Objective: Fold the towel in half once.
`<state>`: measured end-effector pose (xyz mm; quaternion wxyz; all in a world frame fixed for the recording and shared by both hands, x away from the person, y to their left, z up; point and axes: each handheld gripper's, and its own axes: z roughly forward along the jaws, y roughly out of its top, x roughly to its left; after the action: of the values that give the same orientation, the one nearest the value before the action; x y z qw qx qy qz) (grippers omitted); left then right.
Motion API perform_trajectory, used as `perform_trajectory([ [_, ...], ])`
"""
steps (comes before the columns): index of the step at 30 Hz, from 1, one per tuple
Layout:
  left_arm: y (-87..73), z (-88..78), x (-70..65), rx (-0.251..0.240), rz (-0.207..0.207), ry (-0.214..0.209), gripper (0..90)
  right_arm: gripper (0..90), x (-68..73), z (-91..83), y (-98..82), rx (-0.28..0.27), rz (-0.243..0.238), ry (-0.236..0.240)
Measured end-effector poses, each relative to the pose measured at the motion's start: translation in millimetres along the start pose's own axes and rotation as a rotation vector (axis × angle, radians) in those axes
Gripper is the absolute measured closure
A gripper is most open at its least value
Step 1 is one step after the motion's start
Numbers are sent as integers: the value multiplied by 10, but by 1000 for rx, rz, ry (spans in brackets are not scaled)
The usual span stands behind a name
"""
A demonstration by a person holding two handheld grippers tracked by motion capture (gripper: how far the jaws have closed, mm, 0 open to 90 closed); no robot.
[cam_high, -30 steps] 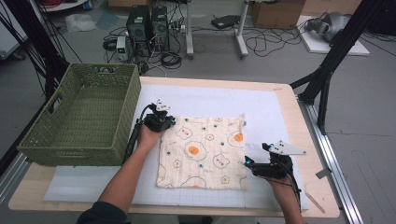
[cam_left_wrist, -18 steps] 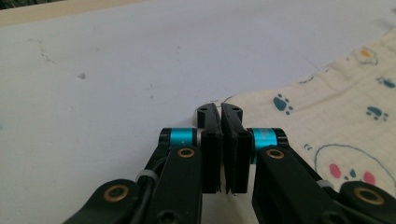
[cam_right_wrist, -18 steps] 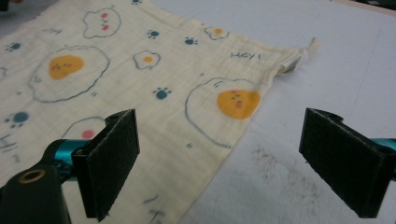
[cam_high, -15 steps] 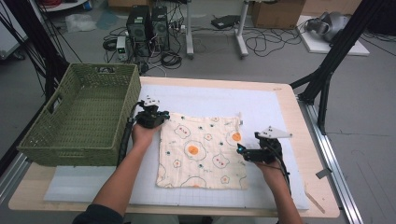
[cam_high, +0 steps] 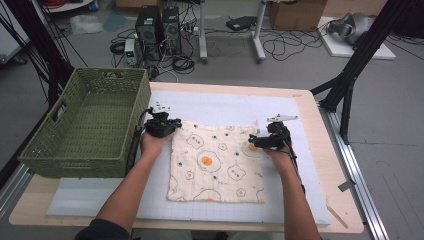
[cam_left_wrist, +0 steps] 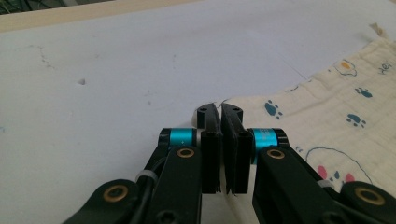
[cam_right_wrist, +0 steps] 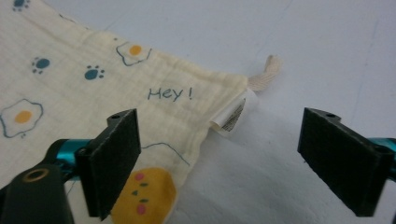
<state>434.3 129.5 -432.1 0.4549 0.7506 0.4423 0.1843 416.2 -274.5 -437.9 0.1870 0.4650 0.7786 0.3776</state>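
A cream cloth [cam_high: 217, 162] printed with fried eggs and paw marks lies flat on the white mat [cam_high: 225, 105]. My left gripper [cam_high: 171, 124] is at its far left corner. In the left gripper view the jaws are pressed together [cam_left_wrist: 219, 114] right at the corner of the cloth [cam_left_wrist: 336, 107], and appear to pinch it. My right gripper [cam_high: 254, 140] is at the far right corner. Its jaws stand wide open [cam_right_wrist: 223, 116] on either side of that corner of the cloth [cam_right_wrist: 93, 79], which carries a white label [cam_right_wrist: 231, 114] and a beige loop [cam_right_wrist: 266, 74].
A green woven basket [cam_high: 107, 75] stands on the table's left side, close to my left hand. The wooden table edge [cam_high: 310, 115] runs beyond the mat on the right. Black frame legs, cables and computer boxes are on the floor behind.
My right gripper has moved from the table's near right, forward and left, to the cloth's far right corner. The left gripper shifted slightly left and the cloth's far left corner went with it.
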Motion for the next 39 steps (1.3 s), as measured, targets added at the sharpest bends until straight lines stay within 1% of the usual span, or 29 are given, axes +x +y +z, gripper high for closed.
perform_trajectory([
  [1,1,-3,1,1,-3,2,858,189,-4,23,18,8,-7,5],
  [2,0,-7,6,2,-3,3,858,235,0,33,31,-5,-20,7],
  [4,2,-14,9,5,-1,3,858,257,-2,67,47,-28,-22,4],
  [5,1,-16,8,6,-3,1,858,269,2,91,54,-27,-17,-4],
  [6,0,-22,6,13,2,-2,858,287,3,117,64,-29,-22,-16],
  [8,-8,-29,-2,11,1,-3,858,353,15,162,90,-43,-26,-20],
  [9,-15,-33,-1,8,-3,-5,858,370,24,193,112,-32,-38,-27],
  [11,-26,-37,4,10,-5,-5,857,402,52,263,134,-19,-38,-11],
  [12,-29,-32,3,14,-9,-8,858,406,59,299,140,-2,-47,-14],
  [13,-33,-30,4,18,0,-7,857,422,72,333,139,20,-53,-12],
  [14,-35,-25,1,20,0,-10,857,442,78,346,136,19,-56,-10],
  [15,-37,-16,-5,19,1,-10,858,487,79,344,136,20,-46,-1],
  [16,-38,-8,-8,20,6,-12,859,591,85,333,139,25,-52,4],
  [17,-40,0,-11,20,5,-11,859,694,97,324,144,31,-65,33],
  [18,-40,2,-11,25,7,-9,860,785,121,322,154,39,-90,51],
  [19,-37,1,-13,24,5,-4,861,833,150,321,168,47,-129,53],
  [20,-26,-8,-19,5,-1,3,861,844,190,316,185,59,-159,30],
  [21,-3,-33,-21,-17,-2,13,862,847,209,310,196,57,-177,2],
  [23,52,-103,-34,-75,5,51,863,848,197,274,216,14,-161,-16],
  [24,68,-137,-31,-99,-1,57,863,848,178,241,227,-19,-146,-10],
  [25,77,-162,-23,-114,-5,53,863,847,161,204,235,-51,-120,7],
  [26,80,-179,-17,-118,1,42,863,846,149,175,241,-73,-109,21],
  [27,79,-188,-17,-124,7,29,863,846,150,151,245,-76,-112,20],
  [30,84,-209,-29,-126,9,4,860,846,167,72,258,-103,-137,16],
  [31,89,-220,-39,-130,11,-4,859,846,177,44,265,-111,-134,24],
  [33,101,-246,-66,-137,11,-22,858,846,202,-9,266,-117,-157,28],
  [34,105,-263,-80,-137,23,-28,858,845,220,-41,258,-123,-170,29],
  [36,113,-299,-110,-134,43,-33,857,846,241,-104,234,-135,-182,33],
  [39,103,-372,-136,-158,56,-26,857,843,256,-185,202,-146,-180,44],
])
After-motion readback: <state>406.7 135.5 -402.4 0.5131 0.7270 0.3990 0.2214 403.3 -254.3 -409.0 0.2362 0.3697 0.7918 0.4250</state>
